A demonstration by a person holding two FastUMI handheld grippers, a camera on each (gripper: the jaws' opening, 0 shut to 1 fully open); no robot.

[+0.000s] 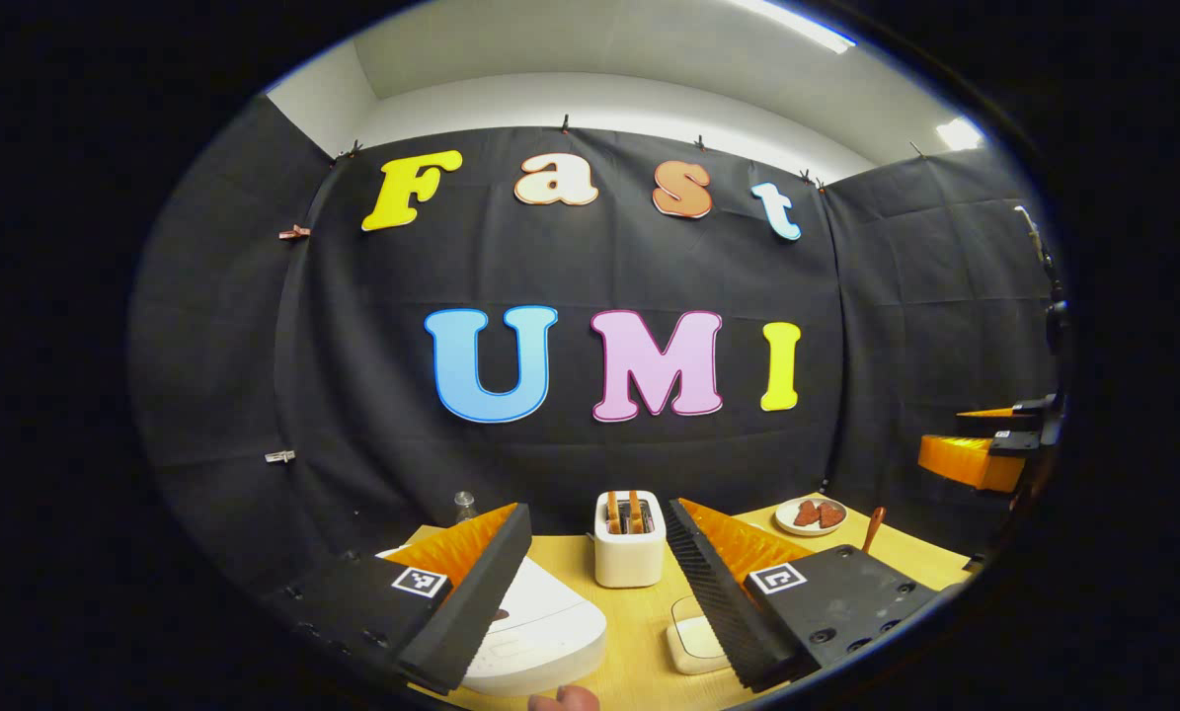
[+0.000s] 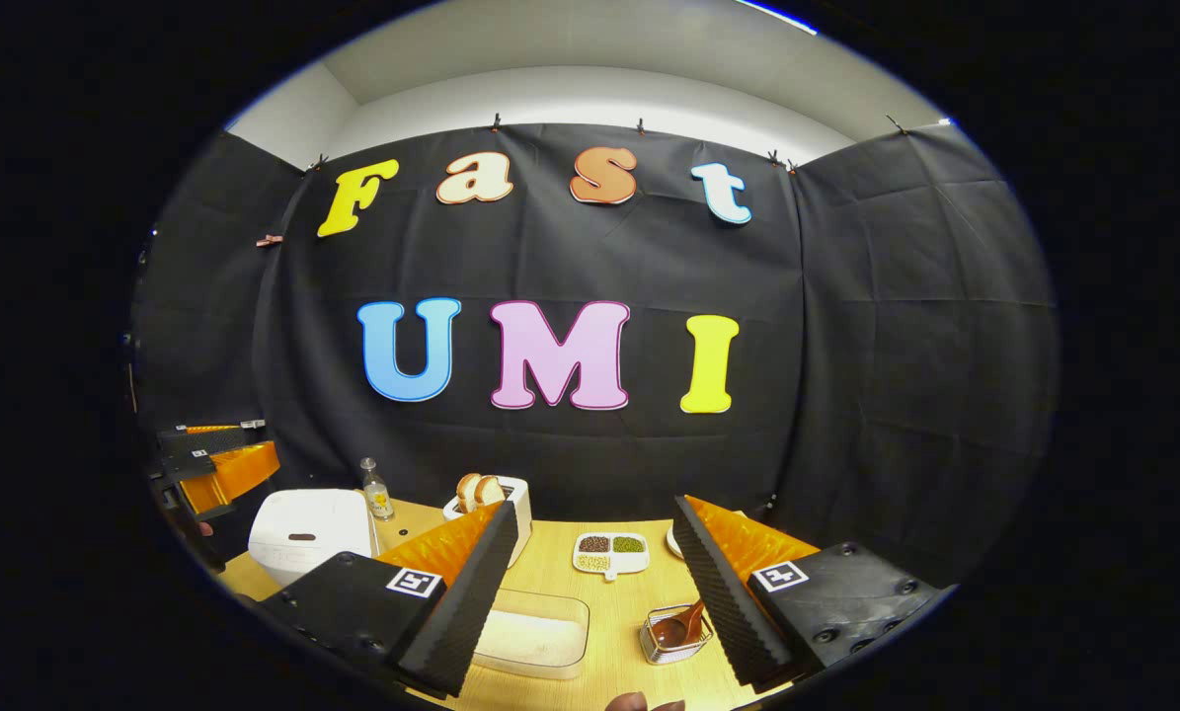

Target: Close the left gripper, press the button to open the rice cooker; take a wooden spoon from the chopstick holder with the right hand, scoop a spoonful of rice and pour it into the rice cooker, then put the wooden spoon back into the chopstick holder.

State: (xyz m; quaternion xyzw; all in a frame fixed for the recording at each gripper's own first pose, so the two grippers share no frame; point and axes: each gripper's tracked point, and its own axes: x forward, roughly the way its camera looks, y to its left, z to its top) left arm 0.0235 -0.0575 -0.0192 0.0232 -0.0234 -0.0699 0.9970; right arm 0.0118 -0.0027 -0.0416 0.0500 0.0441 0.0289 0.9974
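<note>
**Both claws released above the counter**

The left claw point(image 1: 594, 583) is spread wide over the closed rice cooker point(image 1: 540, 632). The right claw point(image 2: 590, 592) gapes empty above the rice container point(image 2: 535, 632); beside it the wooden spoon point(image 2: 678, 624) stands in the chopstick holder point(image 2: 670, 637) on the counter point(image 2: 614, 597).

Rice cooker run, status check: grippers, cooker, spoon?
Left gripper open, above the rice cooker. Right gripper open, holding nothing. Cooker lid down. Wooden spoon in the chopstick holder; rice container beside it. Nothing in the way.
</note>
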